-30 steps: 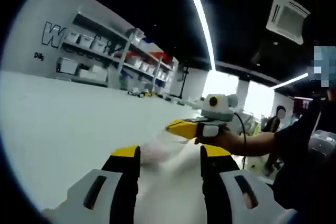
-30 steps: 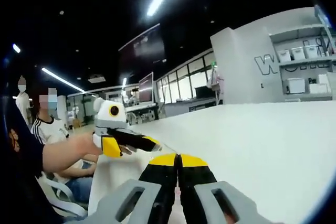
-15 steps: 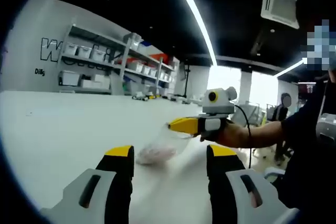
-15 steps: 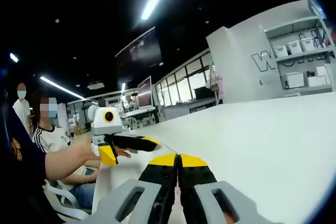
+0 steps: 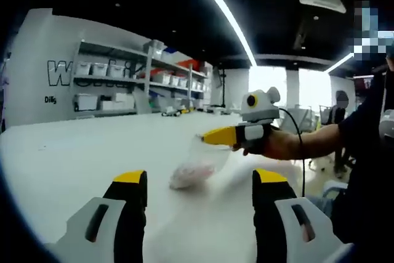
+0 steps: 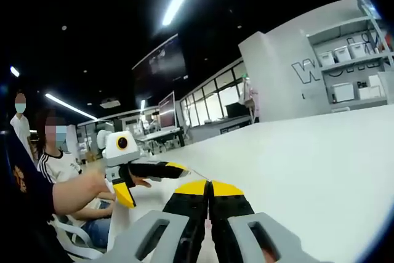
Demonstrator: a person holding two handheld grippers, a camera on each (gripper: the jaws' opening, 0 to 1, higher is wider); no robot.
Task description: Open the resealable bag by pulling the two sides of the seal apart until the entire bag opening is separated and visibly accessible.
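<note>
Resealable bag (image 5: 198,163): clear plastic w/ pinkish-white contents in its lower part, hanging from the right tool (image 5: 217,135) over the white desk (image 5: 74,164); bottom end low, at or just above the desk, can't tell if touching. Top edge of bag pinched in right tool's yellow tips, seen in left gripper view. In right gripper view the right tool (image 6: 209,187) has jaws pressed together, a thin clear edge of the bag (image 6: 198,173) running out from the tips.

Left tool (image 5: 200,180): jaws spread wide, nothing between them, bag well ahead of it & apart. From right gripper view the left tool (image 6: 148,180) also looks spread, one yellow tip up, one down, held by a hand (image 6: 92,184).

Beyond: shelves w/ white bins (image 5: 117,84) against grey wall, long ceiling light strip (image 5: 225,13), seated person in striped shirt (image 6: 55,164) behind the desk.
</note>
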